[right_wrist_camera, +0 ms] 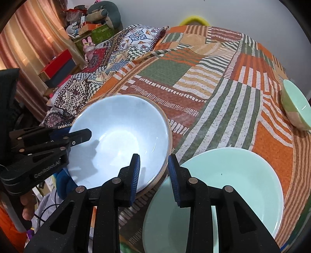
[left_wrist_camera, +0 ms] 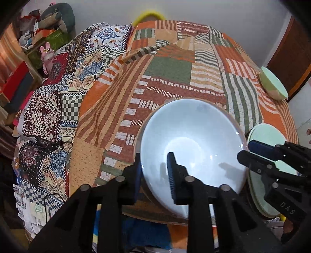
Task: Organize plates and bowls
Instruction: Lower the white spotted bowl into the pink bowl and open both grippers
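Note:
A large pale blue bowl (left_wrist_camera: 194, 148) (right_wrist_camera: 120, 140) sits tilted at the near edge of the quilt-covered bed. My left gripper (left_wrist_camera: 153, 173) straddles its left rim, one finger outside and one inside, with a gap still showing. My right gripper (right_wrist_camera: 153, 175) straddles its right rim the same way; it also shows in the left wrist view (left_wrist_camera: 250, 151). A mint green plate (right_wrist_camera: 233, 186) (left_wrist_camera: 270, 136) lies flat to the right of the bowl. A small green bowl (right_wrist_camera: 297, 105) (left_wrist_camera: 274, 83) lies on its side at the far right.
The patchwork quilt (right_wrist_camera: 194, 81) covers the bed. Patterned pillows (left_wrist_camera: 64, 93) lie at the left. A shelf with boxes and toys (right_wrist_camera: 85, 33) stands beyond them. A yellow ring (left_wrist_camera: 149, 15) shows at the far edge of the bed.

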`<state>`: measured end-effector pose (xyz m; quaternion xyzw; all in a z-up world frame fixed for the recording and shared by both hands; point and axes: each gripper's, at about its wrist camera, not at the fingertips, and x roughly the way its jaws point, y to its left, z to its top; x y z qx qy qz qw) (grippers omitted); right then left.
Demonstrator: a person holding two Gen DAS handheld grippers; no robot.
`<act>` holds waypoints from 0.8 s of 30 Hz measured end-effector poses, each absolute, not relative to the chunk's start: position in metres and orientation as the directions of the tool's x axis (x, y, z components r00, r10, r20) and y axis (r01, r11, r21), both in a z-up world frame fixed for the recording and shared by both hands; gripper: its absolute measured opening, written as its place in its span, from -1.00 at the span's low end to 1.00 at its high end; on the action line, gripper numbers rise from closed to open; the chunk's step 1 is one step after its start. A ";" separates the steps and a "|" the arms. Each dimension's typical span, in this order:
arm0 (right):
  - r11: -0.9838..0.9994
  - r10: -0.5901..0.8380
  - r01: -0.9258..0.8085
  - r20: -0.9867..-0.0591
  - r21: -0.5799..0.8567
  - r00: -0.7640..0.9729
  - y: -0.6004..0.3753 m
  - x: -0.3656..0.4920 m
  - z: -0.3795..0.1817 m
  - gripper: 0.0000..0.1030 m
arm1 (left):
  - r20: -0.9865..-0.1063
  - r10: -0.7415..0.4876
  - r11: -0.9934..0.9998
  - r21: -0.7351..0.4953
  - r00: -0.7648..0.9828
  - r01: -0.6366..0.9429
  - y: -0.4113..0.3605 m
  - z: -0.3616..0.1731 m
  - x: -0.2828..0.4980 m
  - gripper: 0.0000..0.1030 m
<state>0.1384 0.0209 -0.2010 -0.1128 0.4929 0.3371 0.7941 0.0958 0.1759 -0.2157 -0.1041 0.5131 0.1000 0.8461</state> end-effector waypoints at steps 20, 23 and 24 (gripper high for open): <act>0.789 0.480 -0.588 -0.779 0.181 0.404 -0.042 0.148 -0.147 -0.39 | -0.777 0.073 0.978 -0.068 0.625 -0.199 0.142 -0.137 0.094 -0.03; 0.812 0.481 -0.556 -0.743 0.178 0.465 -0.066 0.153 -0.128 -0.26 | -0.747 0.046 0.984 -0.082 0.664 -0.161 0.126 -0.118 0.100 0.03; 0.817 0.479 -0.549 -0.735 0.175 0.480 -0.072 0.154 -0.123 -0.23 | -0.738 0.038 0.985 -0.088 0.673 -0.152 0.122 -0.114 0.101 0.04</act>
